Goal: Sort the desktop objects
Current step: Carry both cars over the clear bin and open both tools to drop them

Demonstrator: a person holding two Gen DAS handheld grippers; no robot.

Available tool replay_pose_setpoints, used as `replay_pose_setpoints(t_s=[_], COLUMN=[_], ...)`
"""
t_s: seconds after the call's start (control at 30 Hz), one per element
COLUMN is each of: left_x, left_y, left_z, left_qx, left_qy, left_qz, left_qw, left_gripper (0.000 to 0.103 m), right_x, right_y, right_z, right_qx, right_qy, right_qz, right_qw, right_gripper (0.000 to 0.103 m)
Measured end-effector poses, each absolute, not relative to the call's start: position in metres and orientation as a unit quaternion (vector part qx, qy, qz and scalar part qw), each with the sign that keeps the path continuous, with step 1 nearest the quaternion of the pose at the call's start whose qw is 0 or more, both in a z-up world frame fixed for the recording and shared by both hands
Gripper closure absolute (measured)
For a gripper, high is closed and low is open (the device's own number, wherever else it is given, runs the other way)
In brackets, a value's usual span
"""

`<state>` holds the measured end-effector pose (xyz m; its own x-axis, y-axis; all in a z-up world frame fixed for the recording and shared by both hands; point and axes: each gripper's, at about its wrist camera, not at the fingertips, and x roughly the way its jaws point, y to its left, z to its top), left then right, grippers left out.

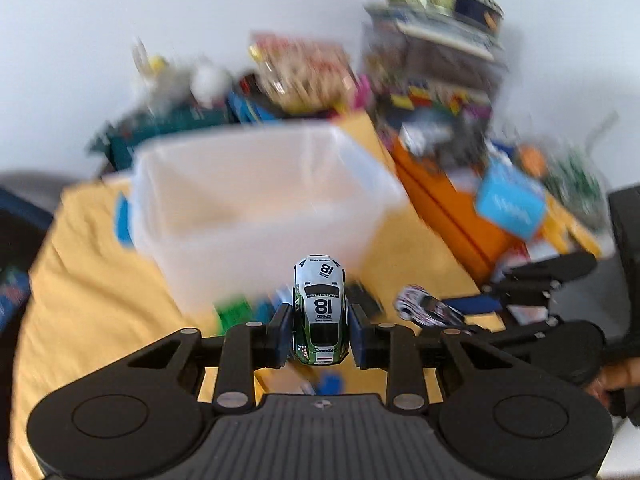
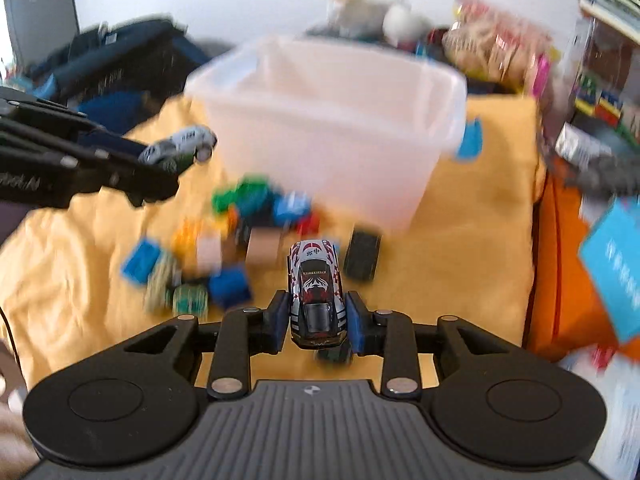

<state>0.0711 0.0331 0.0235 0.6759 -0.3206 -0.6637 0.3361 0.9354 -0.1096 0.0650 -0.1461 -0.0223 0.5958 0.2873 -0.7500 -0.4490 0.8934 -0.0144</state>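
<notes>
My left gripper (image 1: 320, 330) is shut on a white and green toy car numbered 18 (image 1: 320, 312), held above the yellow cloth (image 1: 92, 280) in front of a clear plastic bin (image 1: 256, 204). My right gripper (image 2: 317, 314) is shut on a silver, red and black toy car (image 2: 316, 292). The left gripper with its car (image 2: 180, 146) shows at the left of the right wrist view. The right gripper's car (image 1: 428, 312) shows at the right of the left wrist view. The bin (image 2: 332, 120) stands ahead. A pile of toy blocks (image 2: 224, 248) and a black toy car (image 2: 362, 254) lie on the cloth.
An orange box (image 1: 448, 208) and a blue card (image 1: 512, 204) sit to the right of the cloth. Snack bags (image 1: 304, 76), stacked boxes (image 1: 436, 60) and plush toys (image 1: 200, 80) crowd the back. A dark bag (image 2: 120, 64) lies at the left.
</notes>
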Motion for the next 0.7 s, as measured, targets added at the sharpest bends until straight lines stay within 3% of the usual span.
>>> replay_pose_setpoints(t_s=[0.2, 0.47, 0.53, 0.6, 0.7], left_x=[0.128, 0.186, 0.194, 0.192, 0.171], left_y=[0.044, 0.038, 0.035, 0.037, 0.047], left_z=[0.056, 0.041, 0.029, 0.025, 0.028], left_qx=[0.009, 0.045, 0.057, 0.052, 0.03], left_qy=[0.318, 0.316, 0.327, 0.334, 0.322], left_qz=[-0.152, -0.112, -0.11, -0.114, -0.133], left_qw=[0.936, 0.941, 0.937, 0.934, 0.937], left_gripper=[0.07, 0.07, 0.065, 0.064, 0.06], right_x=[0.121, 0.188, 0.198, 0.202, 0.189], right_y=[-0.143, -0.13, -0.128, -0.124, -0.13], right_z=[0.02, 0.025, 0.018, 0.011, 0.012], right_qx=[-0.078, -0.039, -0.027, -0.038, -0.033], right_qy=[0.347, 0.348, 0.356, 0.363, 0.355], right_qz=[0.19, 0.154, 0.15, 0.142, 0.142], right_qw=[0.915, 0.924, 0.922, 0.92, 0.924], right_gripper=[0.07, 0.069, 0.067, 0.052, 0.052])
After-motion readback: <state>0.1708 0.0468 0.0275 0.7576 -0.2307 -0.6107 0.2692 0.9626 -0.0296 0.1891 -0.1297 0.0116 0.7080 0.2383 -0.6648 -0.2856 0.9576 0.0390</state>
